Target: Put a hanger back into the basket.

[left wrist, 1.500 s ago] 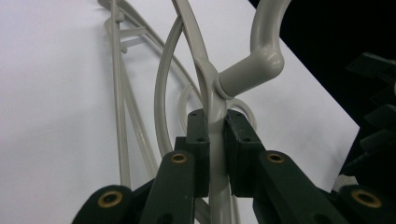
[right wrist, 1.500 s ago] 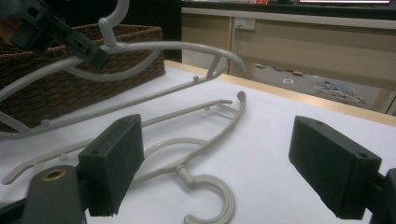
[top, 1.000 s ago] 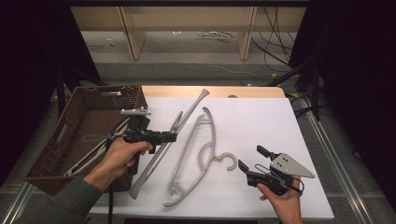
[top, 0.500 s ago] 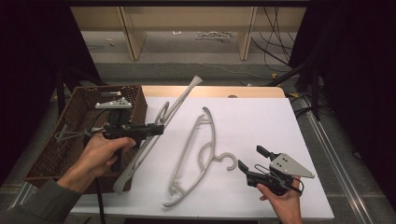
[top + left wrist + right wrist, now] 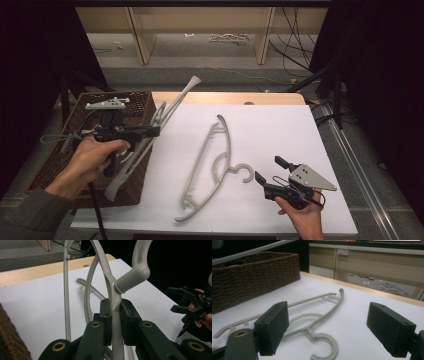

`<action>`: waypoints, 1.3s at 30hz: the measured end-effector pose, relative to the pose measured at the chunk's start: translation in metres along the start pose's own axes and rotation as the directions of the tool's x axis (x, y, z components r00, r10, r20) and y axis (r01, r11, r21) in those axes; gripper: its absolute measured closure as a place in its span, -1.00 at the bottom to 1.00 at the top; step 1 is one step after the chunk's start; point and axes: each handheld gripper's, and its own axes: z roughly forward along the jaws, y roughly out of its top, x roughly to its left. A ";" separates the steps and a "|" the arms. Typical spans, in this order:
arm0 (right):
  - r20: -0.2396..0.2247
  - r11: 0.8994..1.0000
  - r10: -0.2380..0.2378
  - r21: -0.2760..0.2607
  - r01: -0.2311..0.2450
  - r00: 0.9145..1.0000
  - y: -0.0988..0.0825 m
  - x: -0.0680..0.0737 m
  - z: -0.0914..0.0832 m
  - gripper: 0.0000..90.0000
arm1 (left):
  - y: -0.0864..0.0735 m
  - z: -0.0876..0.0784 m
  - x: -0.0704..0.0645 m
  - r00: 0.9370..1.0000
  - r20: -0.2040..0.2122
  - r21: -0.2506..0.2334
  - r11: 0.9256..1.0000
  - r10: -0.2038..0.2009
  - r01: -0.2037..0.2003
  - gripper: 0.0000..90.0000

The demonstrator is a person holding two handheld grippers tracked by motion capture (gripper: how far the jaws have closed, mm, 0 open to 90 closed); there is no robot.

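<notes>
Grey plastic in the left jaws: the held hanger (image 5: pixel 115 302) is being clamped at its neck, just below the hook, by both black pads (image 5: pixel 106 315), which are pressed flat against it.
Left gripper (image 5: pixel 150 131): it is being carried by the left hand (image 5: pixel 92 160) at the inner edge of the wicker basket (image 5: pixel 60 165), with its jaws pointed toward the table's middle.
Held hanger, seen from above (image 5: pixel 165 115): it is being held slanted and lifted, one end raised past the basket's far corner toward the wooden table edge, the other end hanging low over the basket's near corner (whether that end is touching the weave cannot be told).
Right jaws: they are being kept spread wide, with nothing between the pads (image 5: pixel 272 327).
Right gripper (image 5: pixel 270 172): it is being held low over the white sheet (image 5: pixel 280 130) near the table's front right by the right hand (image 5: pixel 300 215), its grey plate on top.
Second hanger (image 5: pixel 212 165): it is lying flat on the white sheet between the two grippers, its hook (image 5: pixel 327 346) turned toward the right gripper and just short of the open jaws.
Basket contents: more pale hangers (image 5: pixel 65 137) are being kept inside, partly hidden behind the left hand.
</notes>
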 end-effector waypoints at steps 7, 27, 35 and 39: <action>0.003 1.000 0.001 -0.005 -0.001 1.000 0.000 0.000 0.001 -0.58 | 0.007 -0.015 0.018 1.000 -0.031 -0.011 1.000 0.002 -0.003 0.80; -0.009 1.000 0.008 -0.017 -0.008 1.000 -0.001 0.001 0.003 -0.58 | -0.007 -0.046 0.077 0.983 -0.170 -0.014 0.998 0.065 -0.069 0.79; 0.000 1.000 0.002 -0.006 -0.002 1.000 -0.001 0.000 0.002 -0.58 | -0.021 -0.052 0.101 0.979 -0.186 0.015 0.996 0.084 -0.082 0.79; 0.000 1.000 0.000 0.000 0.000 1.000 -0.001 0.000 0.001 -0.58 | -0.027 -0.055 0.111 0.975 -0.200 0.030 0.996 0.094 -0.089 0.79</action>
